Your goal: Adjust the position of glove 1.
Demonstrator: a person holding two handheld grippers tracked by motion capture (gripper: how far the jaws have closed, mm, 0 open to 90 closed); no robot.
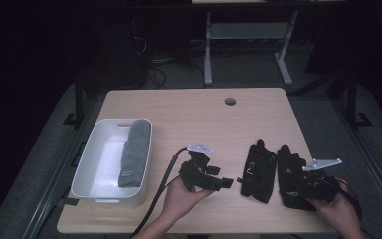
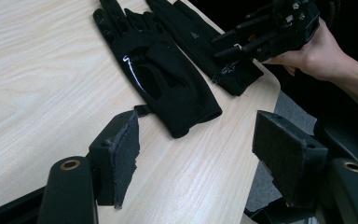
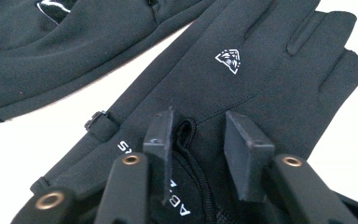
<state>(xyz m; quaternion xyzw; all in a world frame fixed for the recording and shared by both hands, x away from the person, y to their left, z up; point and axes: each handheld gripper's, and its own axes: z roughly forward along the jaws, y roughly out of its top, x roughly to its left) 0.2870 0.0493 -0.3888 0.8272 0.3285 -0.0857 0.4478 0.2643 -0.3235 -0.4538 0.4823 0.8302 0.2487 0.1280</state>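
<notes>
High view: two black gloves flat on the bench (image 1: 189, 107), right glove (image 1: 291, 174) near the right edge, left glove (image 1: 258, 170) just beside it. Right gripper (image 1: 303, 191) sits low over the right glove's cuff, hand at the bench's front corner. Left gripper (image 1: 227, 182) is held in an upturned palm, pointing at the gloves, clear bench around it. White bin (image 1: 92, 167) with a grey sock (image 1: 134, 152) well apart on the left. Left gripper view: jaws wide, nothing between, left glove (image 2: 163, 79) ahead. Right gripper view: jaws partly open, straddling the cuff fabric of the right glove (image 3: 242, 79); can't tell if pads press yet.
</notes>
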